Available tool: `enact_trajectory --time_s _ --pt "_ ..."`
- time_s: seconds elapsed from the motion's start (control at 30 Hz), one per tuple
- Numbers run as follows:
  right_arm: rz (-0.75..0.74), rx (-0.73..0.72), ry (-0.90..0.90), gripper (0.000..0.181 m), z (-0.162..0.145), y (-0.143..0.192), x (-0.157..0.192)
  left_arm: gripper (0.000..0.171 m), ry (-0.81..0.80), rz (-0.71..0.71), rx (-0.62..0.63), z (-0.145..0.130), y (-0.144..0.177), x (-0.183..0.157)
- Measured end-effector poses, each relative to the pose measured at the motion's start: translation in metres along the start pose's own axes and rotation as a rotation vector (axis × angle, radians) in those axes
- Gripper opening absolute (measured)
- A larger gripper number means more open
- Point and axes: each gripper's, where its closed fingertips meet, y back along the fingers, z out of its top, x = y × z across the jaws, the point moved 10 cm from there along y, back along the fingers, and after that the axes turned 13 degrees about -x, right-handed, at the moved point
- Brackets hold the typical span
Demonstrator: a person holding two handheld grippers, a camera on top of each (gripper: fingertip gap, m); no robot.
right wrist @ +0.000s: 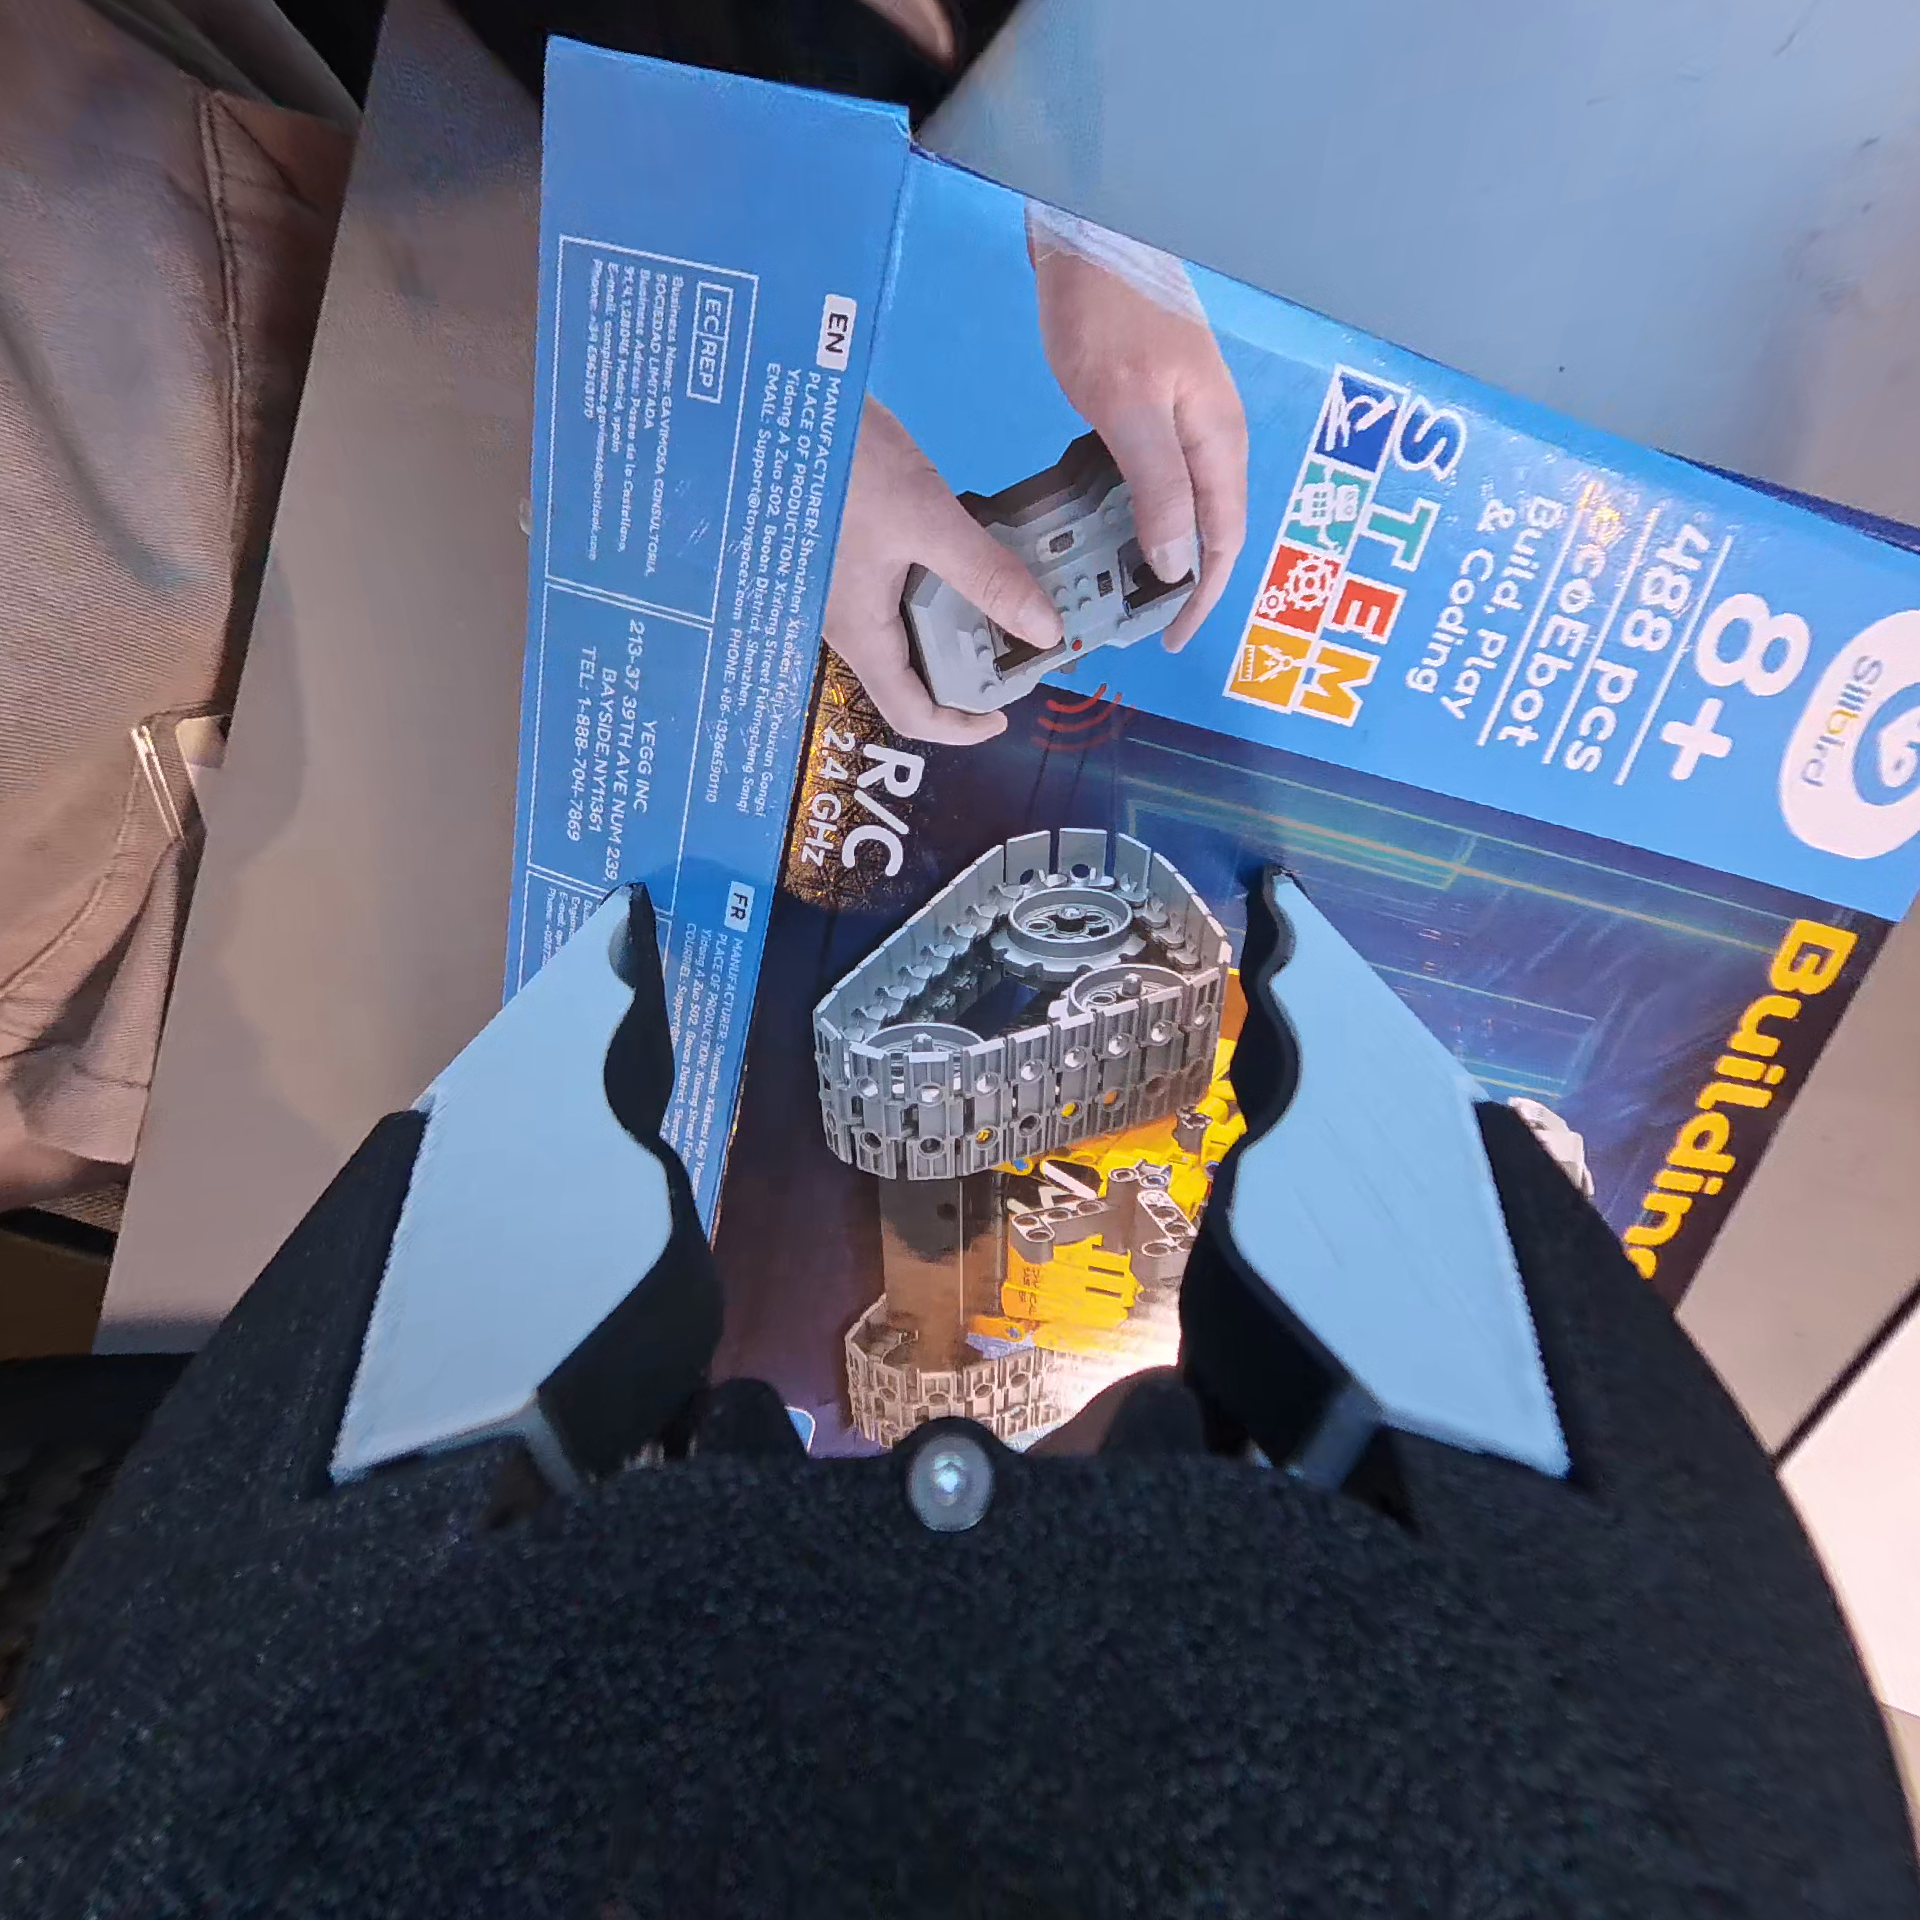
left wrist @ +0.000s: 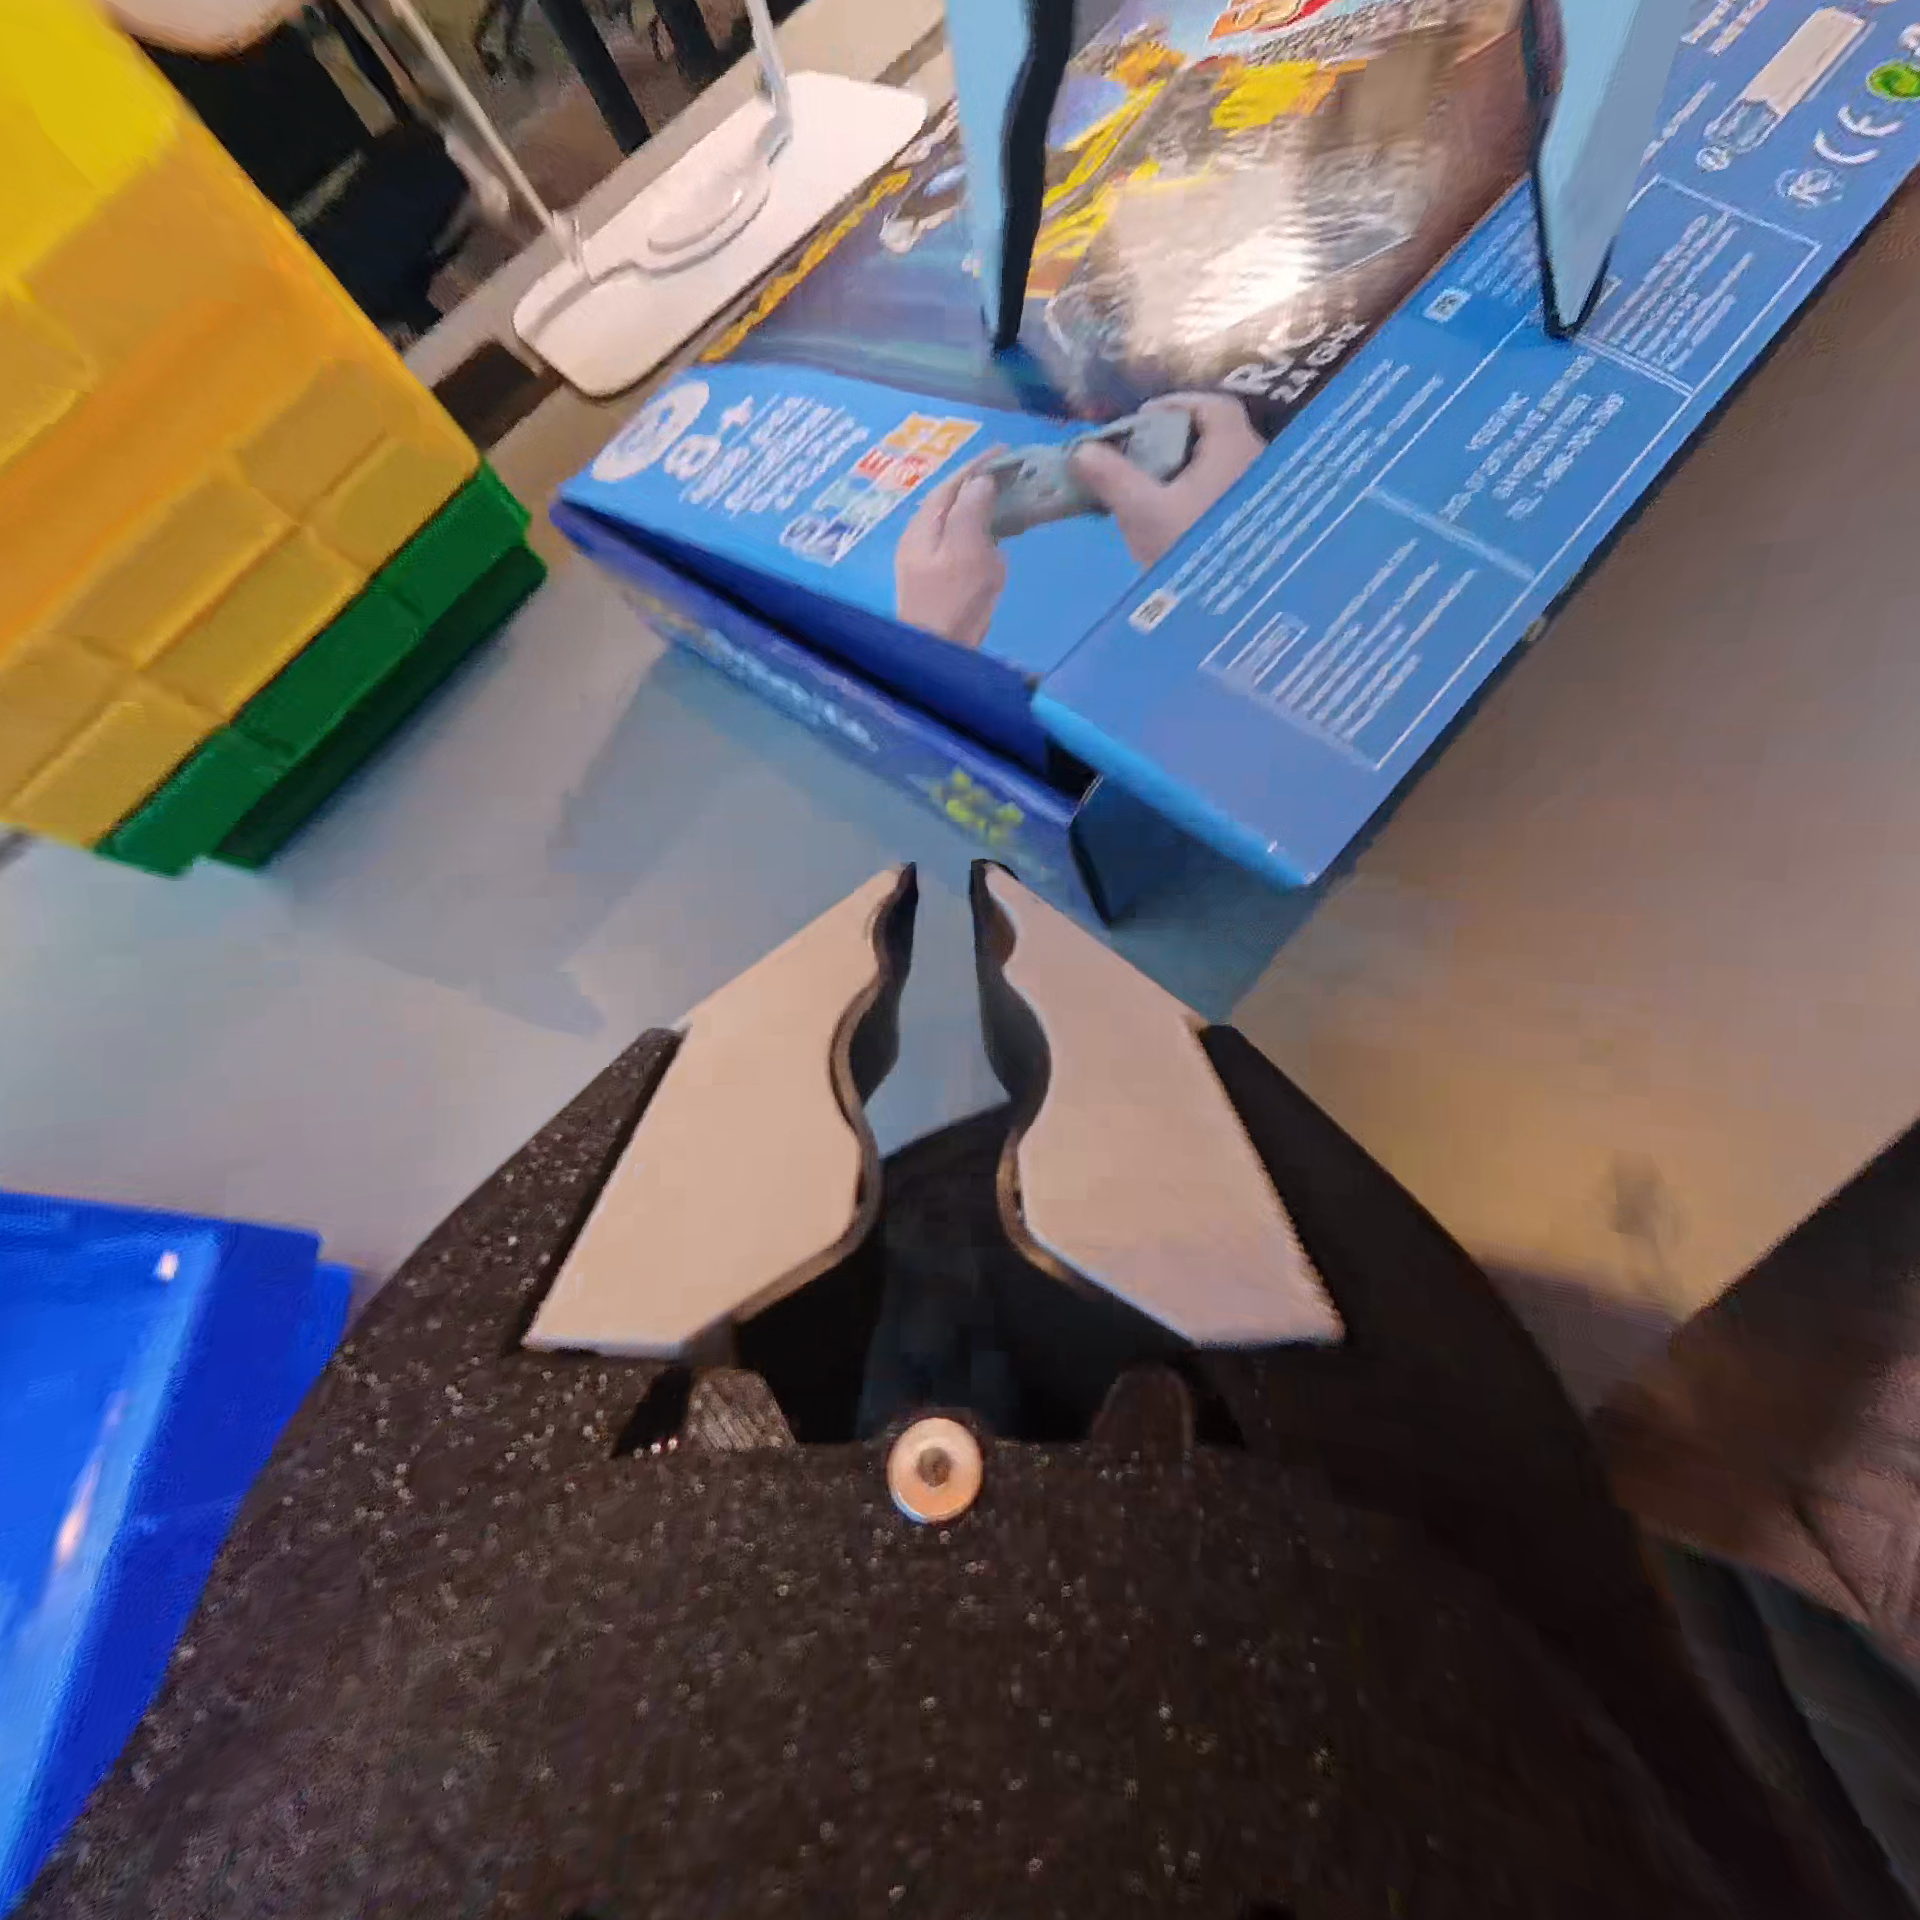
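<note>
The blue box is printed cardboard with a glossy coat, and the dark picture panel on its lid throws back a foil-like sheen; its side flap looks smoother and flatter in finish. The left tongs have pale matt plastic fingers with dark rubbery inner pads, set in a black, coarse, speckled body with a bright metal screw. The right tongs are the same, showing fine print lines on the plastic. The counter is smooth, pale and faintly reflective. The yellow bins, the green bin and the blue bin are smooth moulded plastic. A beige cloth looks soft and matt.
</note>
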Motion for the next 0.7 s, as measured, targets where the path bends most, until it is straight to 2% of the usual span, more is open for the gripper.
enact_trajectory --time_s 0.03,0.1,0.17,0.23,0.27,0.3,0.37,0.47,0.57,0.7 --pt "-0.001 -0.002 0.001 0.111 0.0 0.0 0.0 0.015 0.066 -0.007 -0.02 -0.002 0.006 0.008" --pt "-0.01 0.003 0.004 0.111 0.0 -0.001 0.001 0.022 0.245 -0.06 -0.142 0.0 0.01 0.02" --pt "-0.025 0.01 0.012 0.111 0.0 -0.003 0.004 0.026 0.437 -0.132 -0.251 0.006 0.001 0.029" --pt "-0.038 0.005 0.015 0.112 0.0 -0.005 0.005 0.029 0.556 -0.153 -0.26 0.006 -0.021 0.044" --pt "-0.042 -0.004 0.012 0.113 -0.001 -0.005 0.006 0.039 0.598 -0.177 -0.217 0.004 -0.035 0.049" --pt "-0.046 -0.015 0.008 0.113 -0.002 -0.004 0.007 0.051 0.623 -0.226 -0.163 0.003 -0.049 0.051" --pt "-0.058 -0.035 0.004 0.115 -0.003 -0.005 0.008 0.063 0.639 -0.307 -0.108 0.003 -0.068 0.05" --pt "-0.059 -0.066 -0.002 0.116 -0.007 -0.006 0.011 0.064 0.589 -0.331 -0.08 0.001 -0.075 0.049" --pt "-0.082 -0.076 0.021 0.108 -0.009 -0.008 0.011 0.065 0.654 -0.359 -0.056 -0.011 -0.078 0.047" --pt "-0.137 -0.104 0.059 0.111 -0.015 -0.013 0.018 0.062 0.593 -0.341 -0.049 -0.011 -0.078 0.044"
